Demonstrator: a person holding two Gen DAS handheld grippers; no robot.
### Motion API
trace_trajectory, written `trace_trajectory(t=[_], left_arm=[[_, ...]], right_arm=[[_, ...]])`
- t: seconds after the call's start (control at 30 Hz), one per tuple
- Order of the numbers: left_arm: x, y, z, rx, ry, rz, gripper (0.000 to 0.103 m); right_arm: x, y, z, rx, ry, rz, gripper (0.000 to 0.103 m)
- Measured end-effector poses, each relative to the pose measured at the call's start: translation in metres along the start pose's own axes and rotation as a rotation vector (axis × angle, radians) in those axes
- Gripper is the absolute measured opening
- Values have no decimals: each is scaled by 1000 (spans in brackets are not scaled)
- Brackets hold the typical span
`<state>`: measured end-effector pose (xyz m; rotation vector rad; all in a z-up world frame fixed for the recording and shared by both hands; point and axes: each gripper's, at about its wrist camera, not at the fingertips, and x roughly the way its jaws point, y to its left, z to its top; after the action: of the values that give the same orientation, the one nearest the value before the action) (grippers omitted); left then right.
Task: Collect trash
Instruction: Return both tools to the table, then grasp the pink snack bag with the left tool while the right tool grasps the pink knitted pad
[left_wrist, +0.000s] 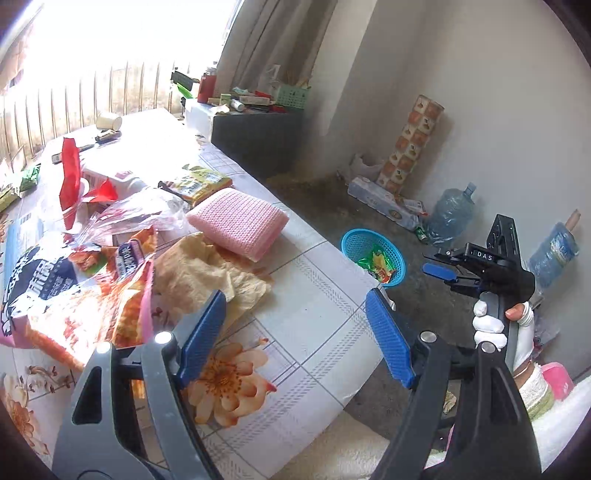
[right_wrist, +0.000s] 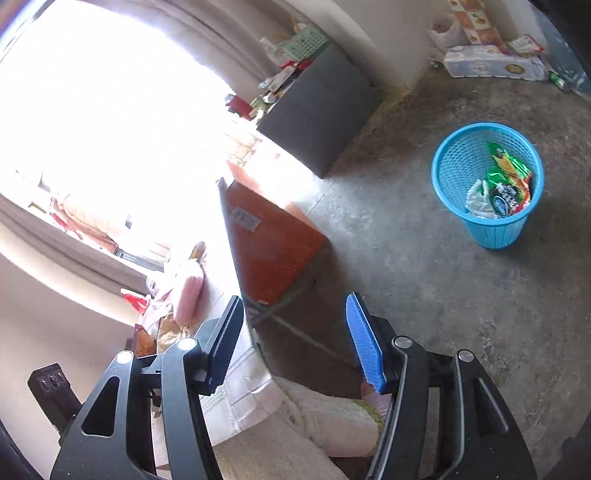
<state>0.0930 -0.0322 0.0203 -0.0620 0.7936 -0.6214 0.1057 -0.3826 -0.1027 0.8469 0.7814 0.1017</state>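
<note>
1. The trash is in two places. Some wrappers already lie in the blue mesh wastebasket (right_wrist: 487, 184) on the concrete floor, among them a green snack packet (right_wrist: 508, 173) and a white crumpled piece. The rest is on the desk (left_wrist: 314, 325) with the flowered cloth: a large orange snack bag (left_wrist: 92, 295), a crumpled tan paper (left_wrist: 207, 273), a clear plastic bag (left_wrist: 136, 214), a torn red wrapper (left_wrist: 70, 177) and a yellow packet (left_wrist: 201, 182).

2. The pink folded cloth (left_wrist: 238, 223) lies touching the tan paper and just beside the plastic bag. A loose grab at either could drag it along (it does not look like trash to me).

3. The left gripper (left_wrist: 295, 332) hangs over the desk edge with its fingers spread wide and nothing between them. A sweep at the orange bag could push the light pile away instead of pinching it.

4. The right gripper (left_wrist: 439, 271) is out over the floor, fingers apart and empty. The wastebasket stands well apart from the desk, so a light wrapper released early would likely flutter onto the floor.

5. The wastebasket is small and light-looking. A knock on its rim could tip it.

6. Glare from the window washes out the far desk, so small pieces there may be missed.
</note>
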Motion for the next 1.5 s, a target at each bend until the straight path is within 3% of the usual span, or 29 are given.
trace_trajectory(t=[0.13,0.23,0.37,0.5,0.57,0.77,1.0,1.1,1.3,1.5], left_arm=[[-52,34,-23,-69,-77,20,74],[-75,67,-35,-201,-105,75,74],[-92,124,-56,-449,-124,34,74],[-90,174,-74,-695,-138,-31,76],[-80,187,-78,-767,-145,-83,76],[-61,194,-71,-820,-156,-170,76],[-39,197,-75,-873,-128,-219,75],[-34,198,-75,-890,-126,-220,73],[-37,209,-80,-928,-138,-198,61],[-38,222,-82,-984,-169,-182,44]], right_arm=[[38,69,-9,-114,96,98,58],[68,106,-21,-173,166,132,58],[92,144,-33,-271,205,66,62],[103,184,-34,-468,147,-66,73],[113,200,-30,-573,126,-127,79],[164,237,-24,-840,158,-268,86],[213,231,-9,-818,254,-322,86],[219,228,-11,-809,282,-300,86],[219,224,-15,-746,315,-262,86],[222,230,-25,-787,334,-264,86]])
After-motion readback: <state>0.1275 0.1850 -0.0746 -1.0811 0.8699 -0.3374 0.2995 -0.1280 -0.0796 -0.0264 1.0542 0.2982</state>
